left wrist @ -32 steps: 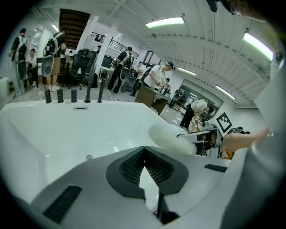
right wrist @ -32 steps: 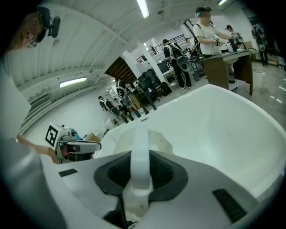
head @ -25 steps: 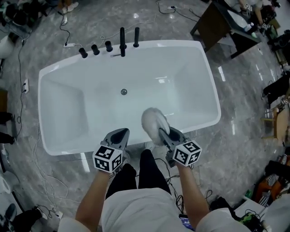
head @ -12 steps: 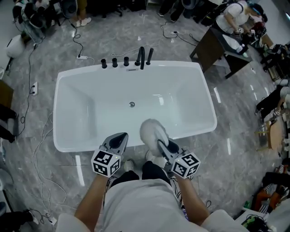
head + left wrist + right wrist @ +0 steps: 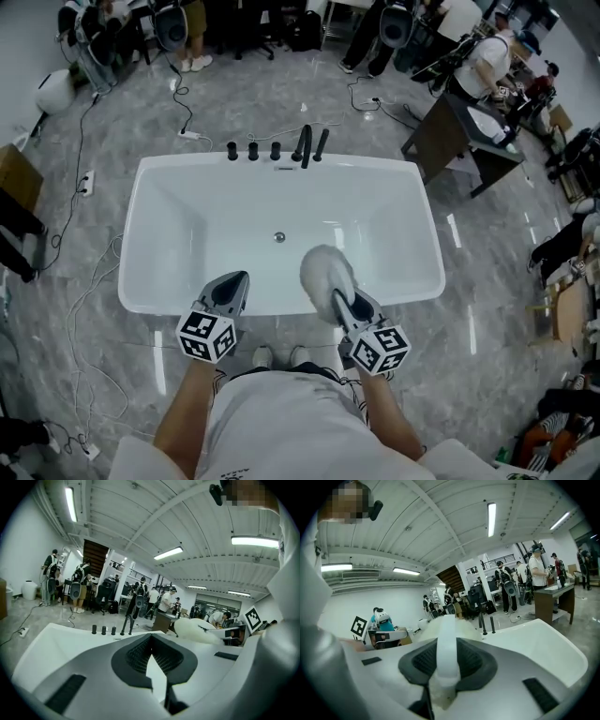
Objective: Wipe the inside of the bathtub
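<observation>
standing at the near long side of the bathtub (image 5: 187,234), the person holds both grippers over its near rim. the right gripper (image 5: 339,298) has its jaws clamped on the white handle of a fluffy white duster (image 5: 324,270). the right gripper view shows that handle running straight up between the pads. the left gripper (image 5: 239,279) has its jaws together with nothing between them, and only the tub's white shows past them.

the duster's head hangs just inside the near wall, right of the drain (image 5: 278,237) and near it. whether it touches the surface cannot be told from here. its long axis runs from the jaws away from the person, leaning a little left toward the drain, while the tub's long axis lies crosswise, left to right. so the next move looks like a lowering of the right hand onto the wall, then strokes along the tub's length. the right hand is plainly the working one. the left is beside it, apart and idle.

the basin itself holds nothing, so there is open room both ways. the left end is the farther reach for the right hand. the black taps (image 5: 277,150) stand on the far rim, well away from the duster. cables (image 5: 89,309) trail over the floor at the left, and a dark bench (image 5: 450,131) stands beyond the tub's far right corner.
</observation>
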`<control>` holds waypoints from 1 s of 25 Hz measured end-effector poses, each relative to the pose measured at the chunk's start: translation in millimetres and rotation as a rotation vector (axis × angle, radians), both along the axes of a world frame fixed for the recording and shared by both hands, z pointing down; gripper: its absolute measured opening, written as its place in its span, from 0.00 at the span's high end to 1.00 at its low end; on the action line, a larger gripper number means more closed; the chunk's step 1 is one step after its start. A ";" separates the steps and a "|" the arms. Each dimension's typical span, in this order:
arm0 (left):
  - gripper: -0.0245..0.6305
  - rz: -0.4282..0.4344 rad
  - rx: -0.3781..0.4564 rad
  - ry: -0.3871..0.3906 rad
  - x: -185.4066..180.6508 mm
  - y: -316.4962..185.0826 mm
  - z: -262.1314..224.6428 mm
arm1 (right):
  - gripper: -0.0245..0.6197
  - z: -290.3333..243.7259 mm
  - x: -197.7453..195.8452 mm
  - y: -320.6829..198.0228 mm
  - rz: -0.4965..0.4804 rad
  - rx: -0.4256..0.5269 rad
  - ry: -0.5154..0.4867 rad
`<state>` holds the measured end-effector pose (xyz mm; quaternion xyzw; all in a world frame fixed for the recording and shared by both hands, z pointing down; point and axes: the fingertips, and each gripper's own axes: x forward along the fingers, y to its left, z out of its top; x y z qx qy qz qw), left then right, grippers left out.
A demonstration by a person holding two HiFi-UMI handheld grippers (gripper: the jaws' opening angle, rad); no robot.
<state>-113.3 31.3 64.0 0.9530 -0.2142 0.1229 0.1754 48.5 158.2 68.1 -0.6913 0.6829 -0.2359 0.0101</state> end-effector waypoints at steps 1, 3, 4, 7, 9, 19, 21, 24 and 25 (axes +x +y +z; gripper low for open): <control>0.95 -0.016 0.004 0.001 0.2 -4.2 -2.2 | 0.81 -3.6 3.2 -2.0 0.004 0.006 0.004; 0.95 -0.039 0.025 0.005 4.4 -10.7 -9.7 | 0.81 -12.8 9.4 -7.8 -0.003 0.020 0.016; 0.95 -0.046 0.039 0.006 7.5 -12.0 -13.9 | 0.81 -17.4 12.3 -10.5 -0.010 0.028 0.022; 0.95 -0.051 0.073 0.004 17.5 -10.1 -23.1 | 0.81 -26.6 22.6 -14.8 -0.016 0.044 0.041; 0.95 -0.052 0.075 0.003 20.9 -6.9 -25.1 | 0.81 -28.8 26.9 -15.8 -0.012 0.045 0.047; 0.95 -0.040 0.081 -0.021 32.2 8.4 -22.6 | 0.81 -27.6 32.8 -11.6 -0.030 0.046 0.053; 0.95 -0.040 0.084 -0.025 32.1 8.1 -23.5 | 0.81 -27.9 34.1 -11.7 -0.028 0.047 0.052; 0.95 -0.044 0.082 -0.029 31.8 8.7 -23.7 | 0.81 -28.9 36.1 -10.0 -0.027 0.047 0.055; 0.95 -0.046 0.080 -0.030 32.0 9.0 -23.7 | 0.81 -28.9 37.1 -9.5 -0.027 0.047 0.056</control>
